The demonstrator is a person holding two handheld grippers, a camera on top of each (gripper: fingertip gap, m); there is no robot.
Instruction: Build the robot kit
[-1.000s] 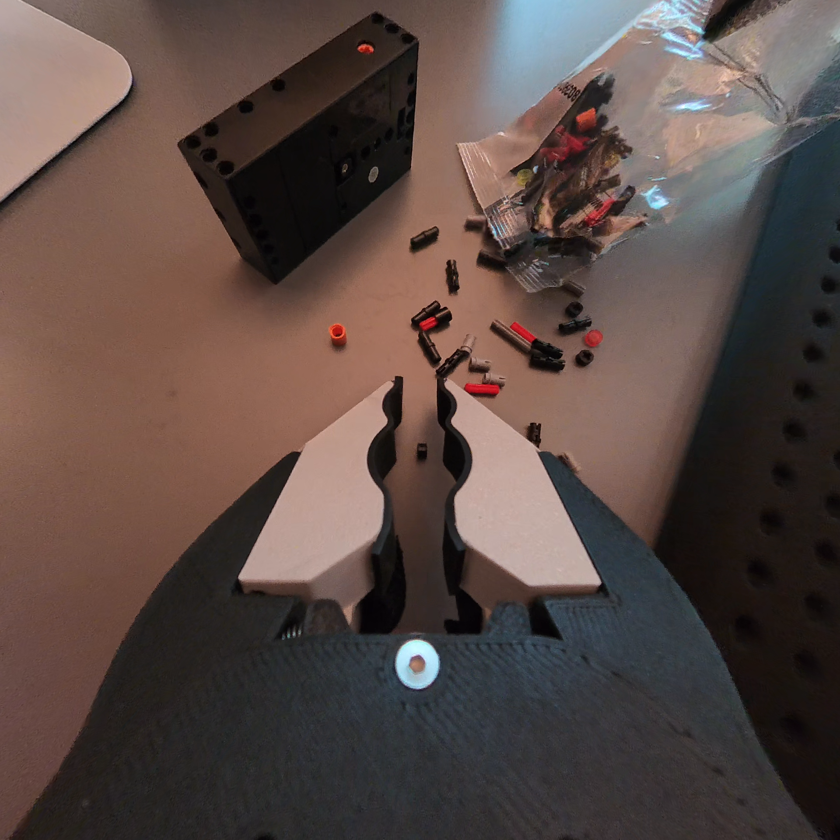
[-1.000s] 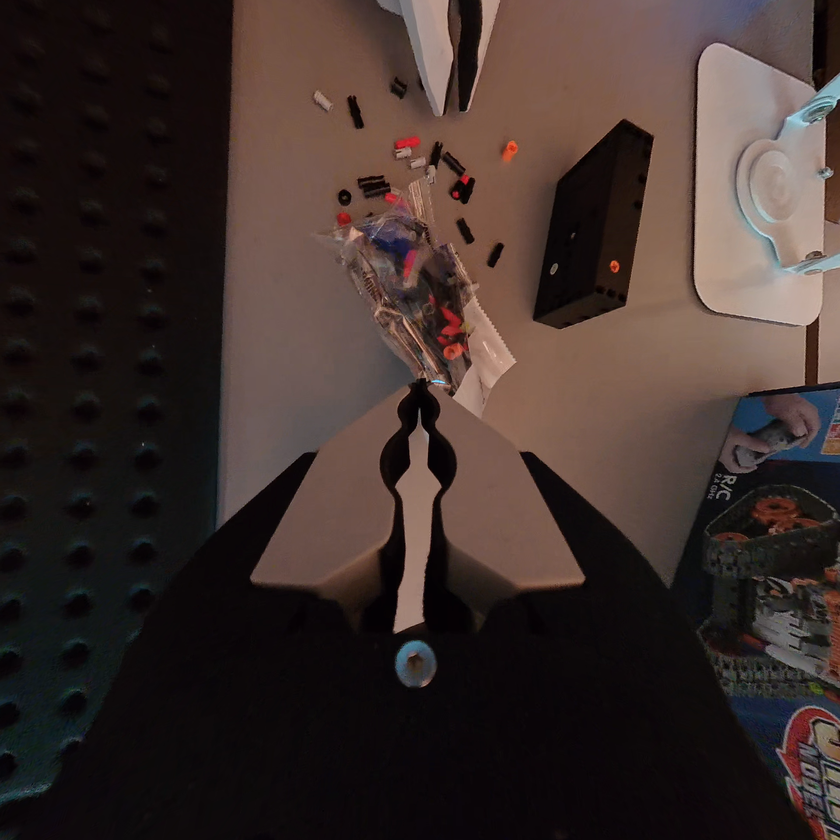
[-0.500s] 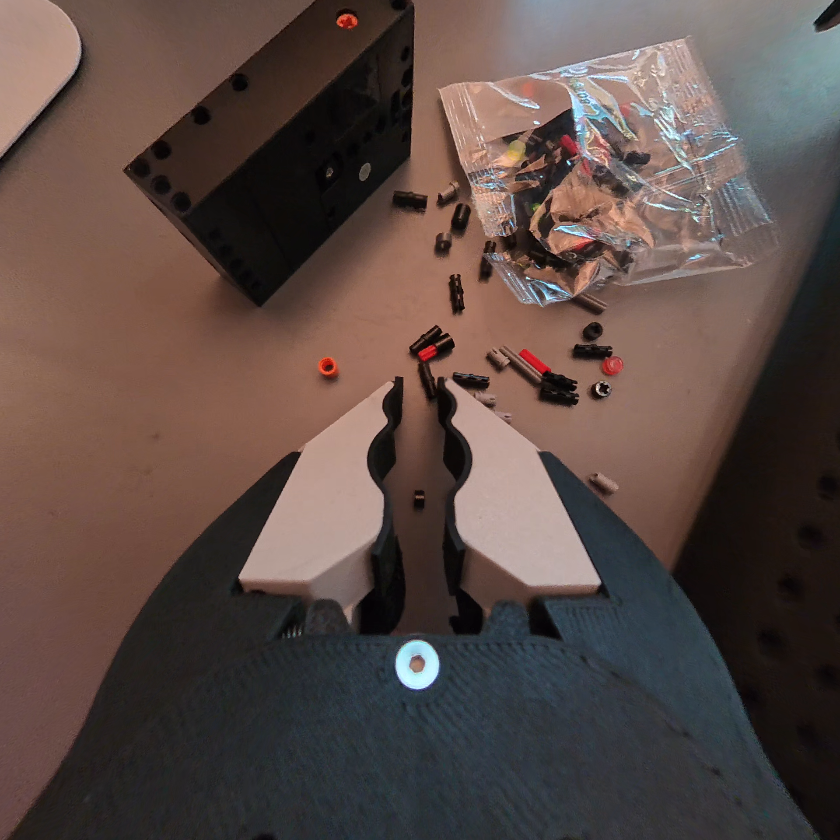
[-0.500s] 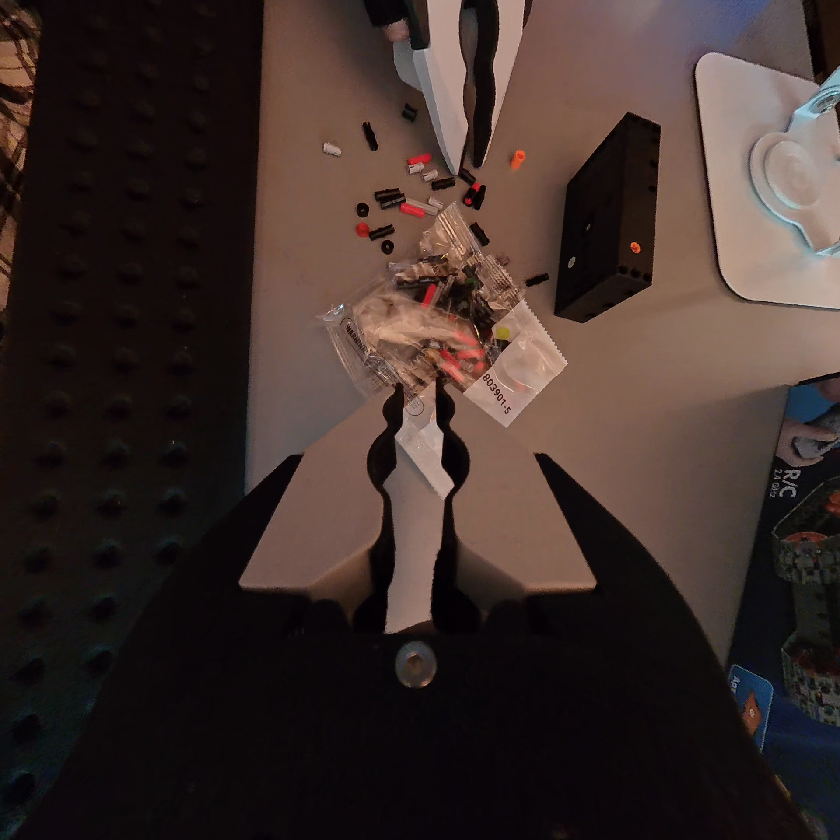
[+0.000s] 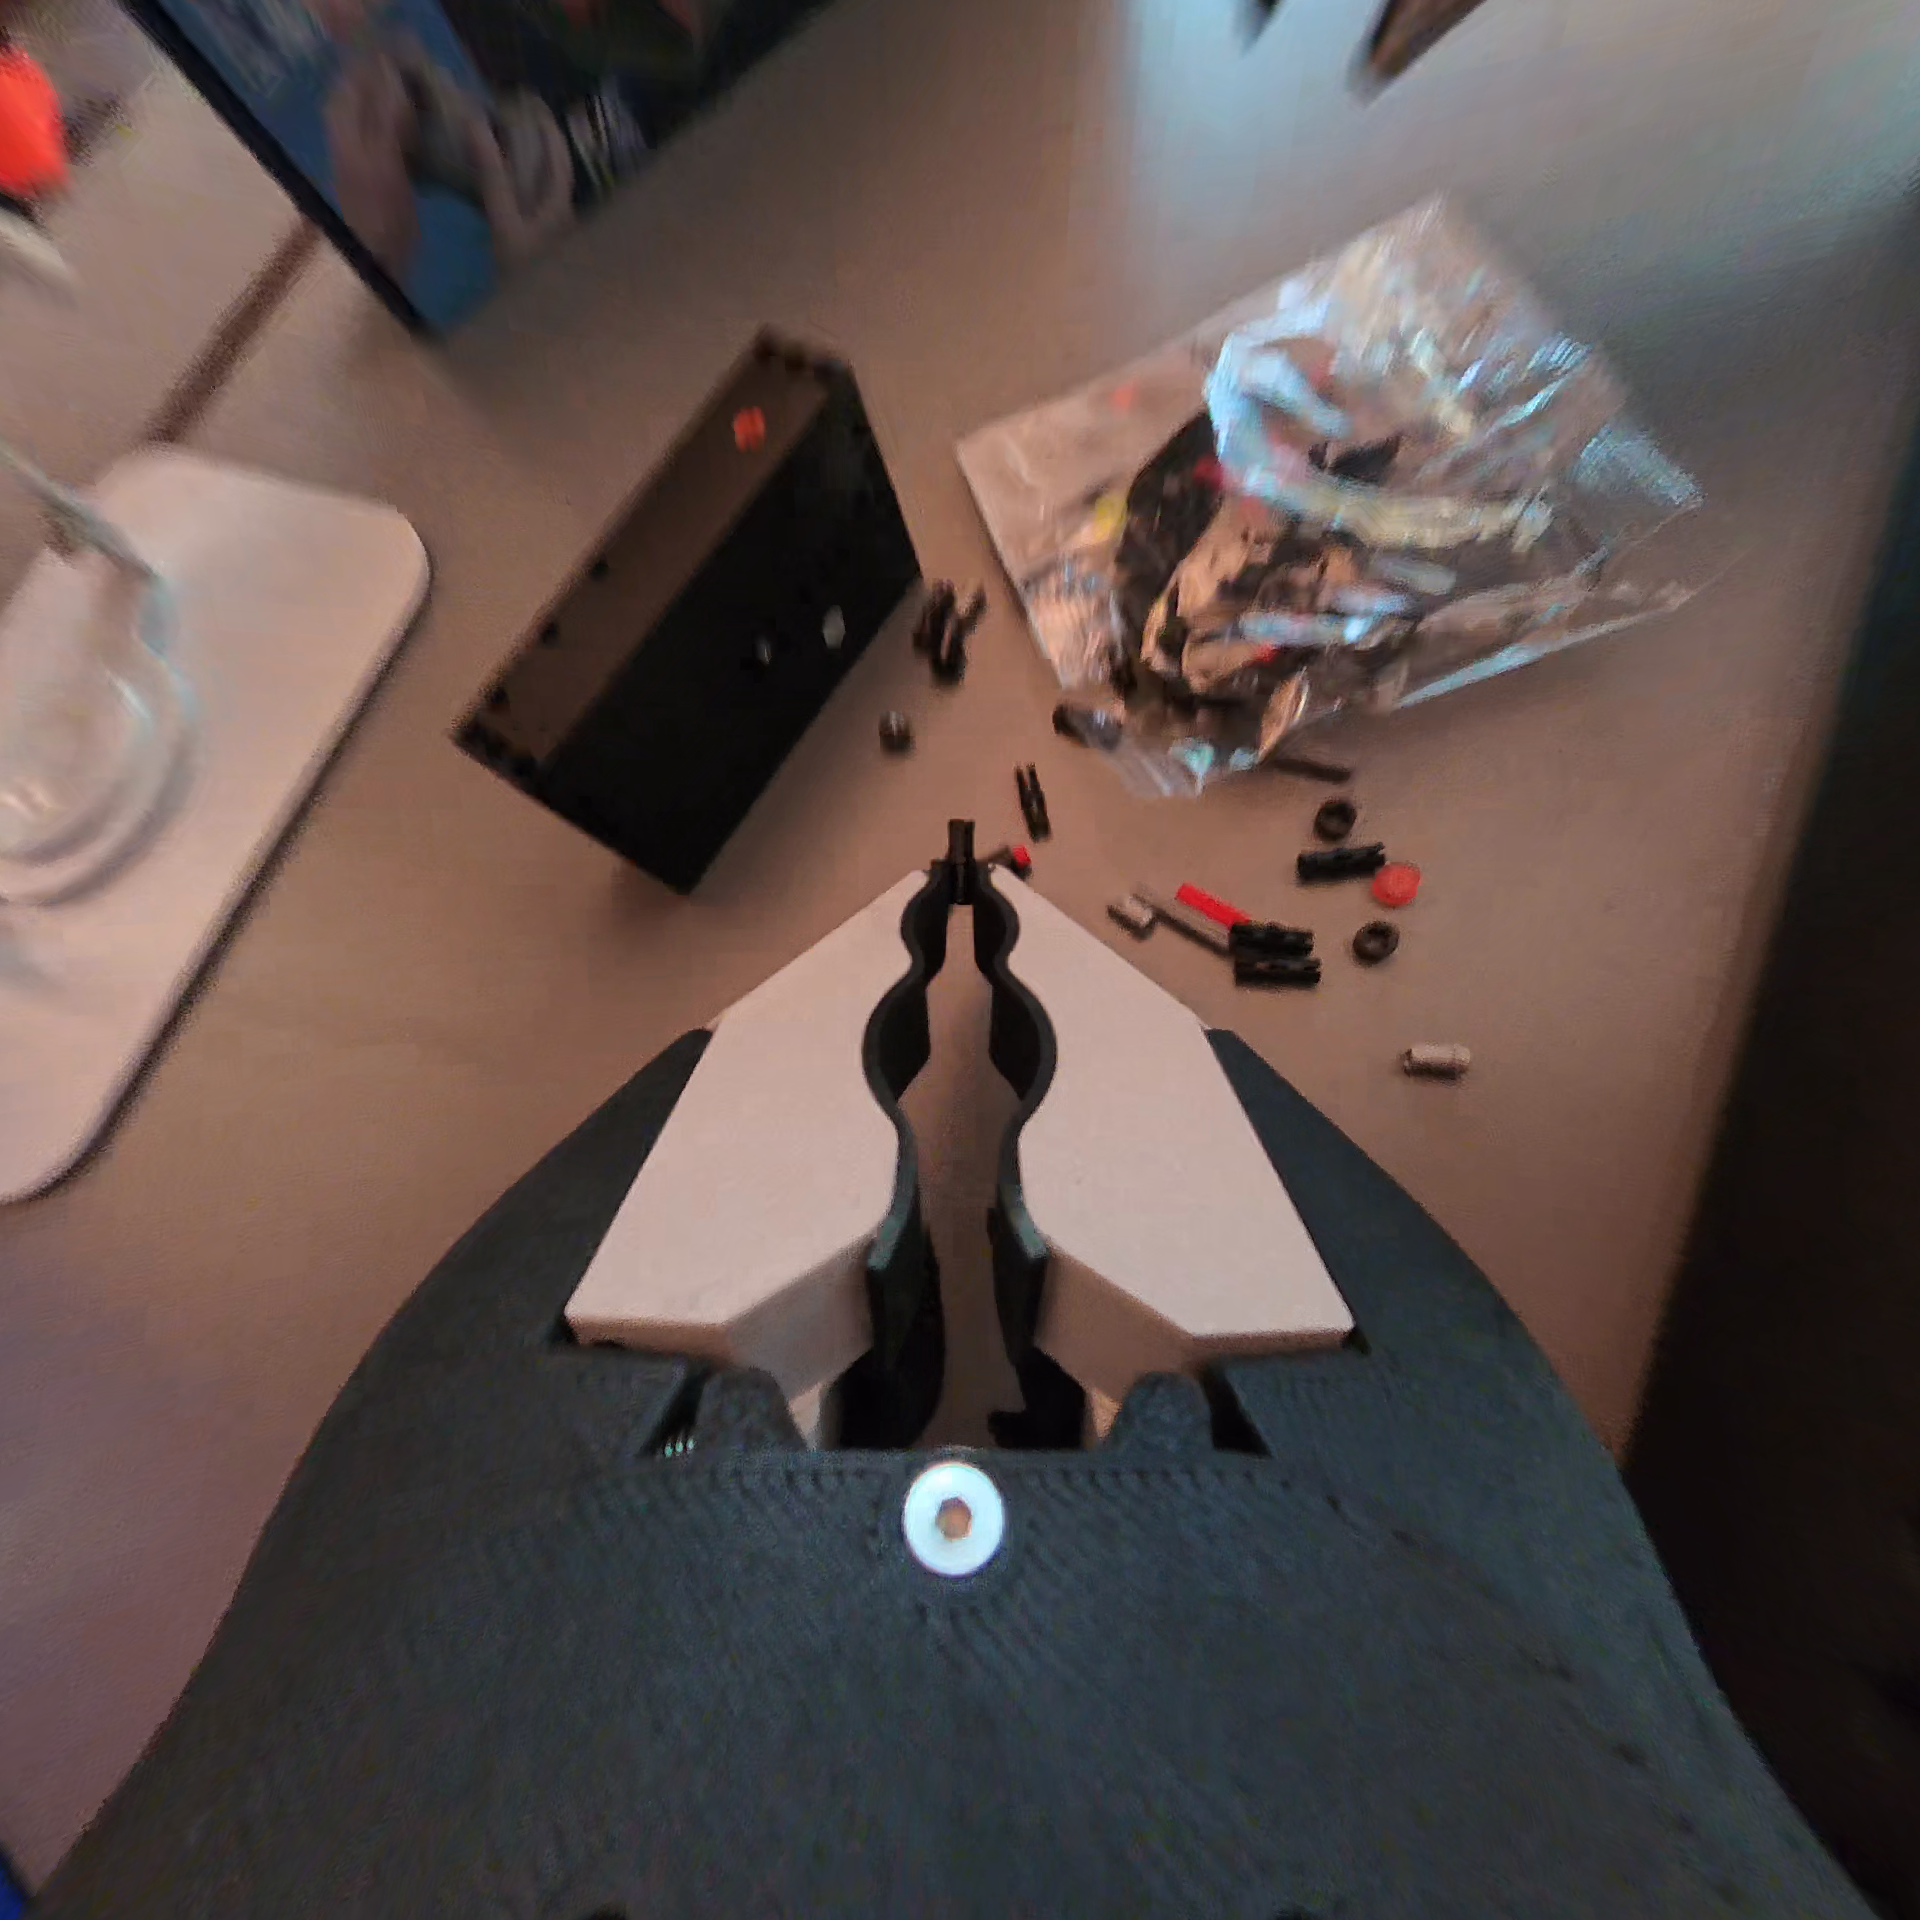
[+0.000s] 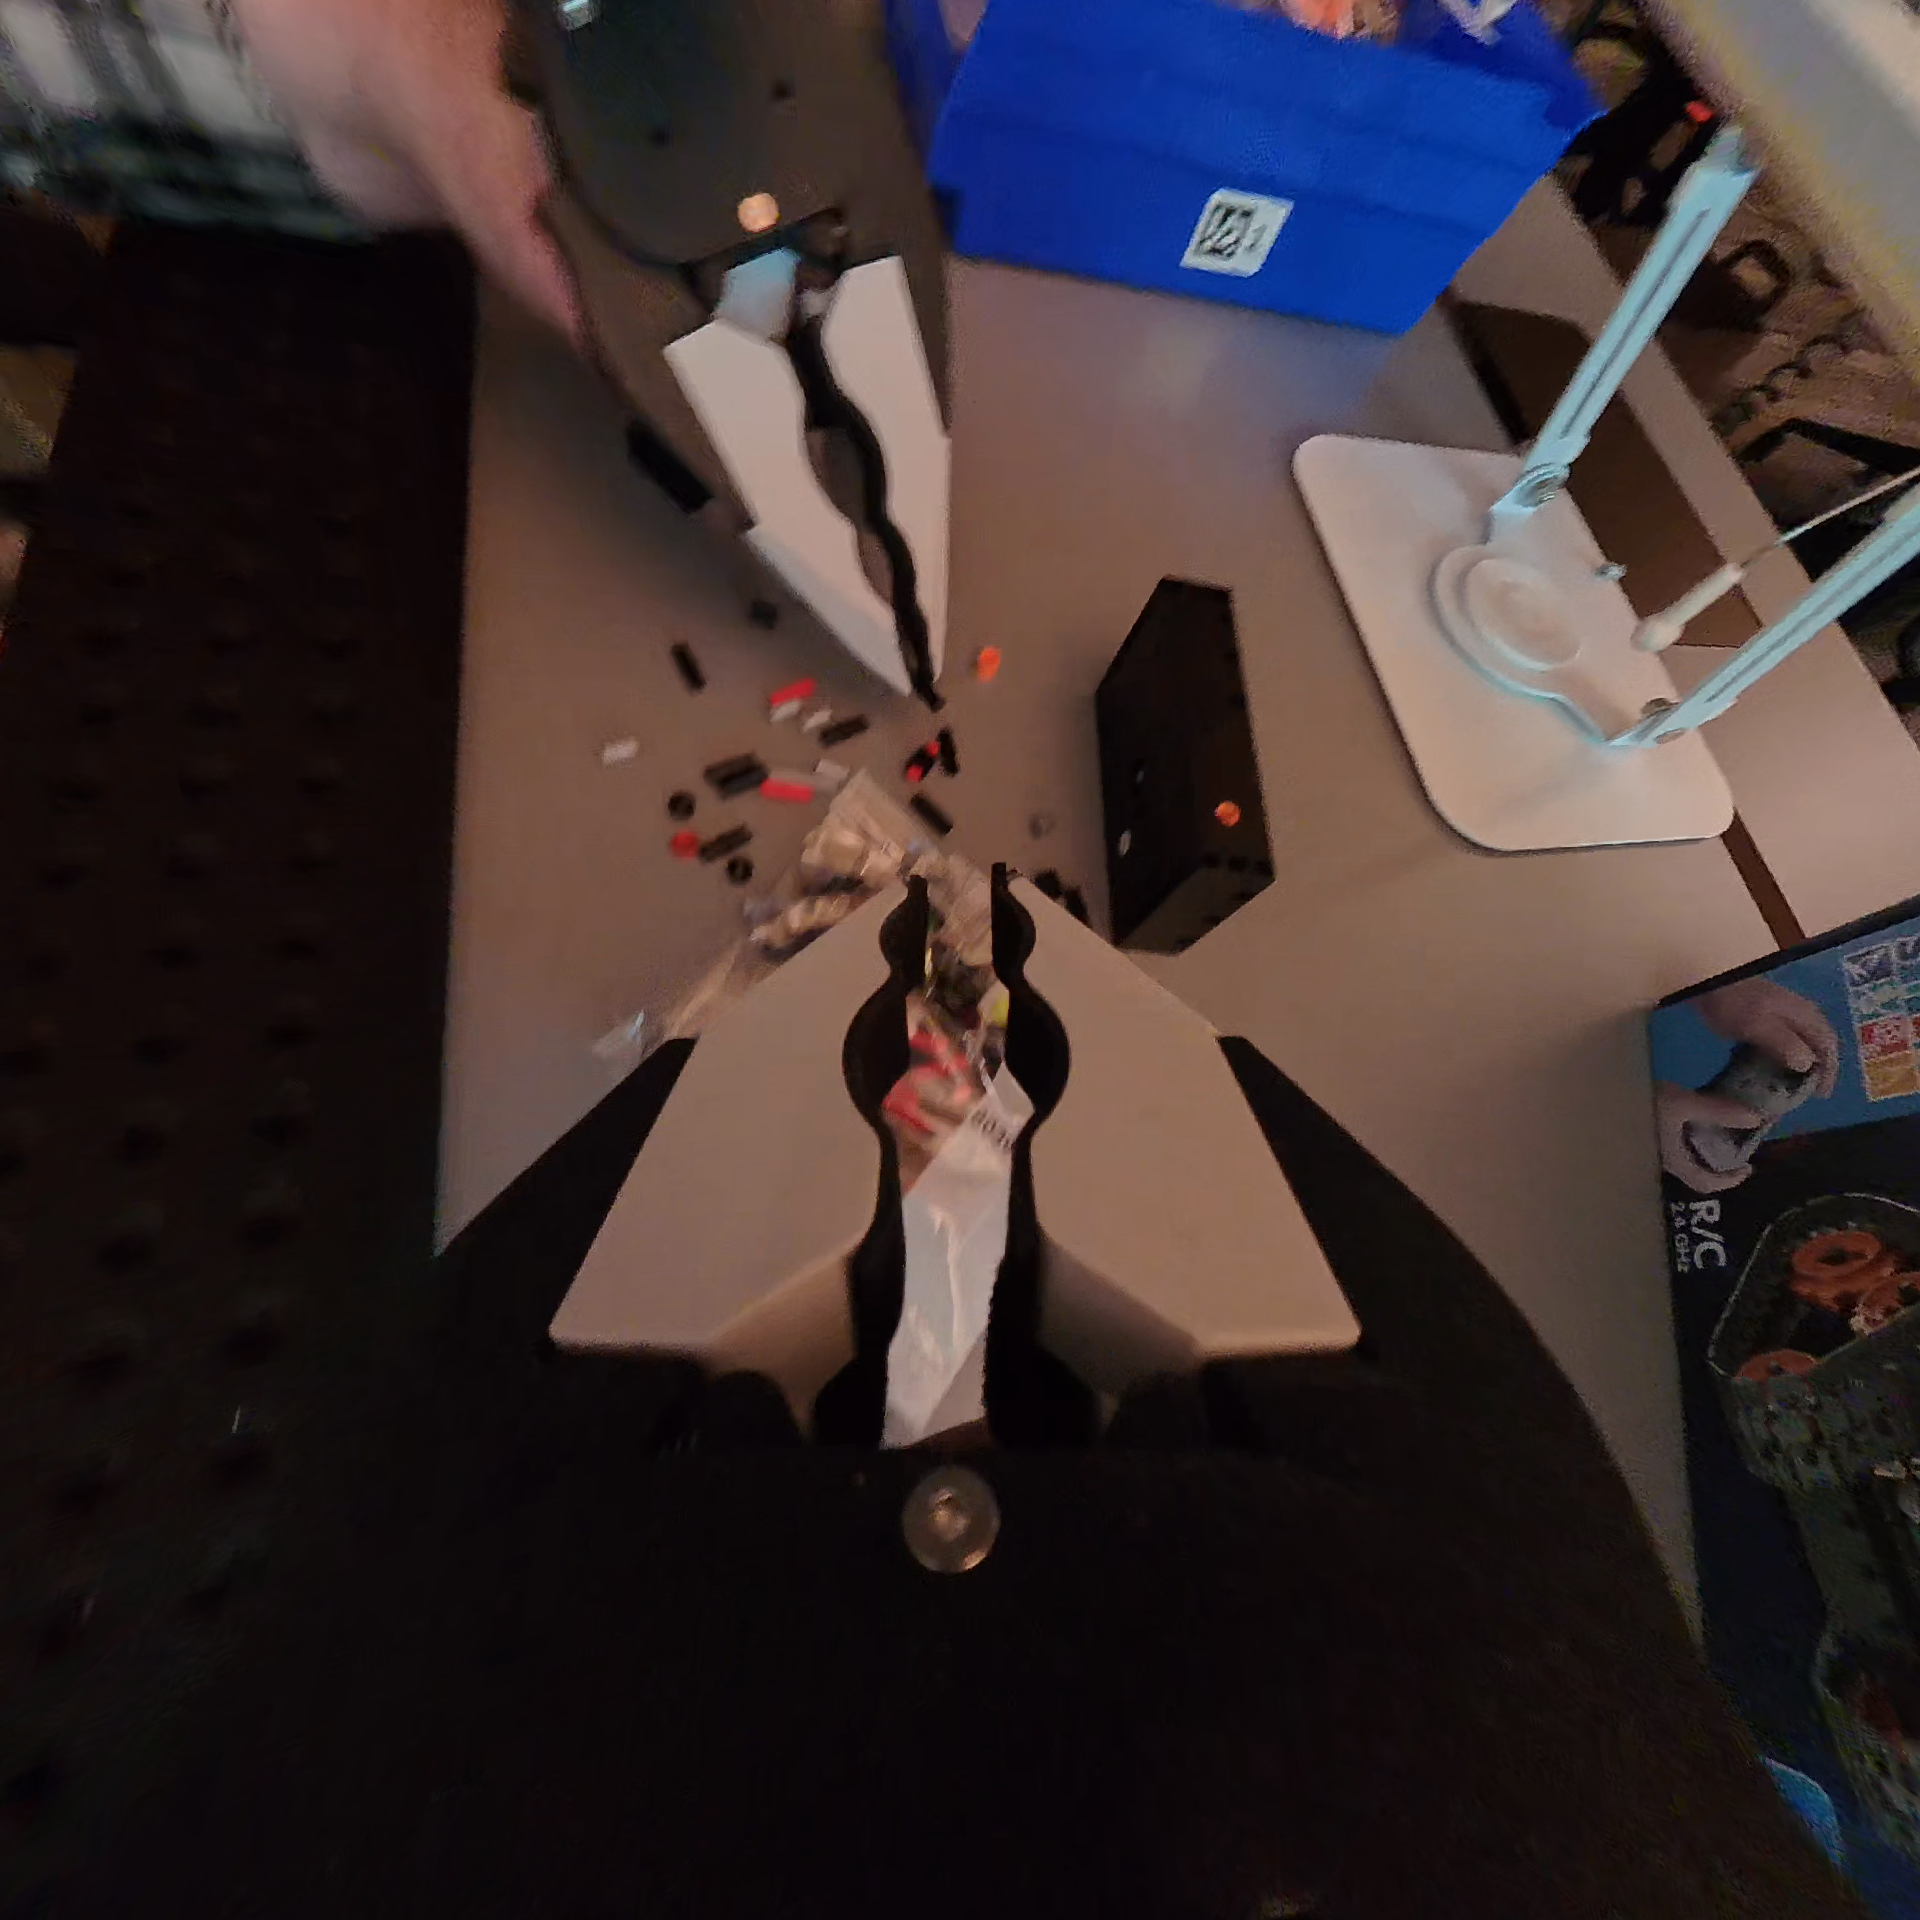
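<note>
My left gripper (image 5: 958, 888) is shut on a small black pin (image 5: 958, 840) that sticks out past its tips, just above the table. It also shows in the right wrist view (image 6: 925, 691), pointing down at the scattered parts. Loose black, red and grey pins (image 5: 1257, 945) lie to its right. A black box with holes (image 5: 727, 644) stands to its left. My right gripper (image 6: 951, 899) is open and hangs above a clear plastic bag of parts (image 6: 940, 1081), which shows between its fingers. The bag (image 5: 1351, 540) lies flat on the table.
A white lamp base (image 6: 1507, 644) stands right of the black box (image 6: 1184, 748). A blue bin (image 6: 1247, 135) is at the far edge. A printed toy box (image 6: 1818, 1299) lies at the right. A dark studded mat (image 6: 208, 831) runs along the left. A small orange ring (image 6: 987, 660) lies near the left gripper. The left gripper's tips are roughly 12 cm from the right gripper's.
My left gripper has closed on a black pin and pulled back and up. My right gripper let go of the bag, which dropped flat, then rose and drew back.
</note>
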